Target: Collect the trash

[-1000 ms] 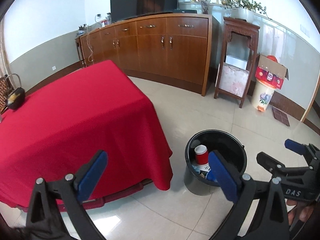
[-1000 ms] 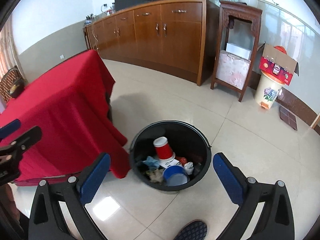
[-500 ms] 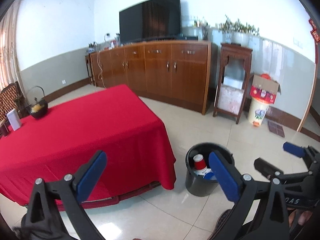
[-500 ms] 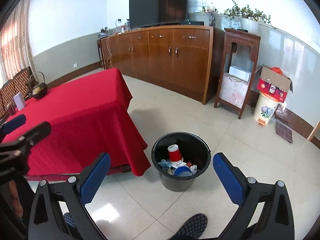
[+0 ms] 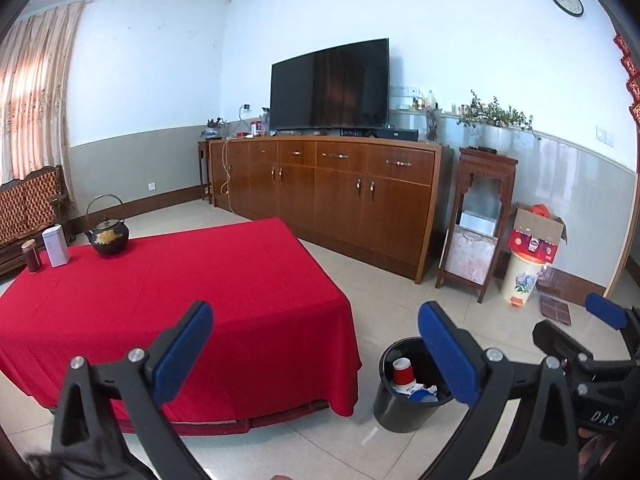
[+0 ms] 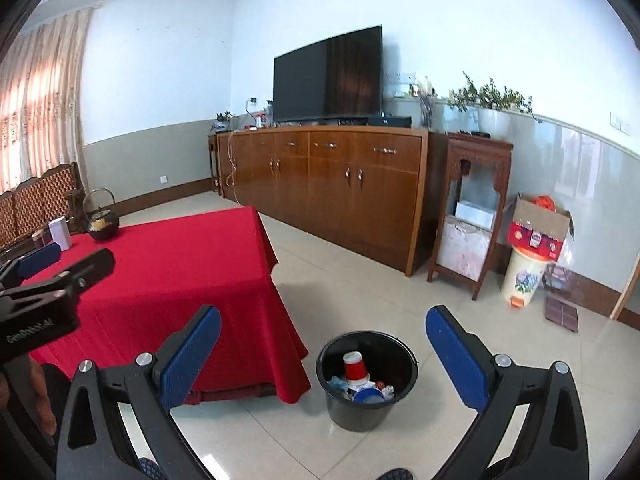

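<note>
Ahead of both grippers and to their left spreads the table [image 5: 168, 292], draped in a red cloth that hangs down its sides toward the tiled floor [image 6: 360, 280]. Beyond it, along the far wall, runs the long wooden sideboard [image 5: 332, 196] with a dark television [image 5: 330, 84] on top. To the right of the sideboard stands a carved wooden stand [image 6: 468, 208], then a pale floral bin [image 6: 522, 276] carrying an open cardboard box [image 6: 540, 228]. The black trash bucket [image 6: 366, 404] sits on the floor just beside the hanging corner of the cloth, low and between the right gripper's fingers in its own view, and behind the left gripper's right finger in the other view. Inside it lie a red cup [image 6: 355, 366] turned upside down, a blue lid [image 6: 368, 396] and crumpled scraps. At the table's far left end rest a dark kettle [image 5: 107, 236], a white tin [image 5: 56, 246] and a small brown jar [image 5: 31, 256]. The left gripper [image 5: 316, 354] is spread wide and holds nothing; the right gripper [image 6: 324, 358] is likewise spread wide and holds nothing.
</note>
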`<state>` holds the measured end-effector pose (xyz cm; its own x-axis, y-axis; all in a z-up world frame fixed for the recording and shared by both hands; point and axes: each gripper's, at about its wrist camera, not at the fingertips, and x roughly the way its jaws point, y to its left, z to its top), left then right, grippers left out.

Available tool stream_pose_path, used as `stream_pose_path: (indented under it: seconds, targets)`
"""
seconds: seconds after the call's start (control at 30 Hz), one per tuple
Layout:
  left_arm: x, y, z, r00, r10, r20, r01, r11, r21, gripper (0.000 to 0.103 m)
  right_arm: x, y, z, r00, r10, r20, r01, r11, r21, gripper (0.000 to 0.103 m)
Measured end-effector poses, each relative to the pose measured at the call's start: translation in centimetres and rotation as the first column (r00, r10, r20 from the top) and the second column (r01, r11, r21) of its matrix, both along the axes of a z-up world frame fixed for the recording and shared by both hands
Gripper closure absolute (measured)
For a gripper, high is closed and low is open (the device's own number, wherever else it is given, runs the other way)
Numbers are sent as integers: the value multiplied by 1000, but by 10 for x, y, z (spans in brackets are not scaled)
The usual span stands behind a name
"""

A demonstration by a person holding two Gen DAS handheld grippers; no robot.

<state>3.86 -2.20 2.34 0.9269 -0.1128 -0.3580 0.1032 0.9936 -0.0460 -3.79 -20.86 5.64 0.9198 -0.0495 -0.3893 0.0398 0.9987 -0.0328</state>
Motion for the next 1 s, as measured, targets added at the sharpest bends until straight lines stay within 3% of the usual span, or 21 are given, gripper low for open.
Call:
stream_pose_path:
  seconds: [1.0]
  targets:
    - [-10, -3, 2, 1000, -16, 11, 15, 1000, 9, 0, 8, 2, -16, 999, 7, -49, -7, 1000, 7, 0]
